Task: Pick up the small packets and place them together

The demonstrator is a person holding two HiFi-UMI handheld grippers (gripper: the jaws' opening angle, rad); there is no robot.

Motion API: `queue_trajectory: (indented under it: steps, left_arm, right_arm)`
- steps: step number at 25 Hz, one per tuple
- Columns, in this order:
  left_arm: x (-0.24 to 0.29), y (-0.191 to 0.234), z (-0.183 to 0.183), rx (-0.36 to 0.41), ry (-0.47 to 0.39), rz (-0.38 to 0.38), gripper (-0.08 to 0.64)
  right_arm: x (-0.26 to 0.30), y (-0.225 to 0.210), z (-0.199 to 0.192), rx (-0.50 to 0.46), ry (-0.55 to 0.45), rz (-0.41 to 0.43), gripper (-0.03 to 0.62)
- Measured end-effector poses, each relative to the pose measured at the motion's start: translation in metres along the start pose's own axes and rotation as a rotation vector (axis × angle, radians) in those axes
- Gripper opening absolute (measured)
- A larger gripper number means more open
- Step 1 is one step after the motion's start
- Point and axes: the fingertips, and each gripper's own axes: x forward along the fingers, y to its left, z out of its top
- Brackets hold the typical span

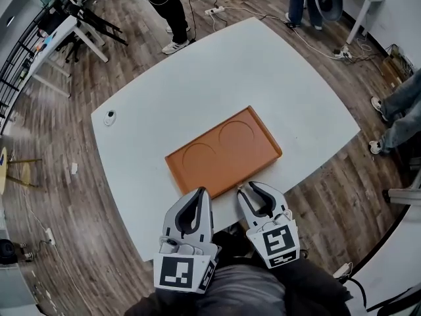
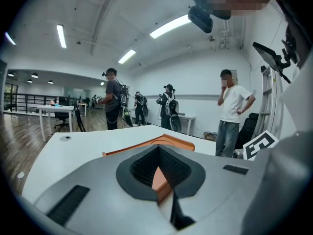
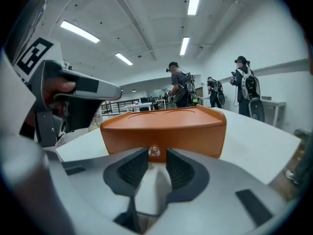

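Observation:
No small packet shows in any view. An orange tray (image 1: 227, 157) with two round recesses lies empty on the white table (image 1: 276, 78). Both grippers hover at the table's near edge, pointing at the tray's near side. My left gripper (image 1: 202, 191) is shut, its tips meeting, and the tray (image 2: 171, 142) shows past them. My right gripper (image 1: 246, 187) stands open with a narrow gap. In the right gripper view a tiny clear bead (image 3: 153, 152) sits in that gap (image 3: 157, 153), right before the tray's wall (image 3: 164, 129). Whether a pad touches it I cannot tell.
A small round white object (image 1: 110, 117) lies near the table's far left edge. Several people stand beyond the far side (image 1: 172, 5) and at the right (image 1: 401, 110). Cables and a power strip (image 1: 216, 10) lie on the wooden floor.

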Motion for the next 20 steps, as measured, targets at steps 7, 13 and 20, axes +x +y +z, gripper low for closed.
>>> queue_trajectory:
  steps: [7,13,20]
  left_arm:
    - [-0.008,0.003,-0.006,-0.019,0.021,0.009,-0.003]
    - [-0.012,0.004,-0.007,-0.033,0.032,0.012,-0.003]
    - [-0.016,0.003,-0.006,-0.035,0.038,0.011,-0.003]
  right_arm:
    - [0.009,0.005,-0.005,-0.024,0.077,-0.019,0.104]
    - [0.015,0.005,-0.009,-0.042,0.157,-0.013,0.074]
    - [0.014,0.006,-0.008,-0.048,0.147,-0.008,0.072]
